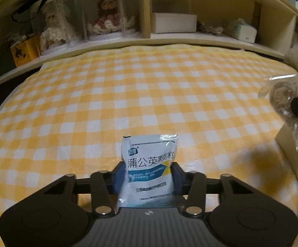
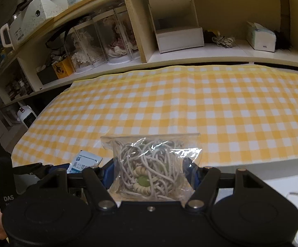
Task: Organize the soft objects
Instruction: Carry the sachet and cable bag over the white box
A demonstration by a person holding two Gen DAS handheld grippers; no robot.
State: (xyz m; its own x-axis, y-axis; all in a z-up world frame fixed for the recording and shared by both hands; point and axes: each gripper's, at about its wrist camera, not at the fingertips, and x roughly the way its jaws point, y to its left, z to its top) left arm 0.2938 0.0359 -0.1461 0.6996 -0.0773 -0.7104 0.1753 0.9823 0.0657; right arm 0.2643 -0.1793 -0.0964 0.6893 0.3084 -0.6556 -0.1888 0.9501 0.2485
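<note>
Items in hand: we are holding the white sachet (image 1: 148,170) pinched upright in the left gripper (image 1: 148,177) and the clear bag of cord (image 2: 152,168) clamped in the right gripper (image 2: 152,175), both seemingly above the checked blanket (image 1: 128,94), neither yet put away.

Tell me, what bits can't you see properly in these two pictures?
- White sachet, left wrist view: its bottom edge is hidden behind the left gripper; the smallest print is too tiny to read.
- Clear bag of cords, right wrist view: its lower edge sits behind the right gripper.
- Same bag, left wrist view: cut off by the right edge.
- Dolls in clear cases: blurred by glare.
</note>
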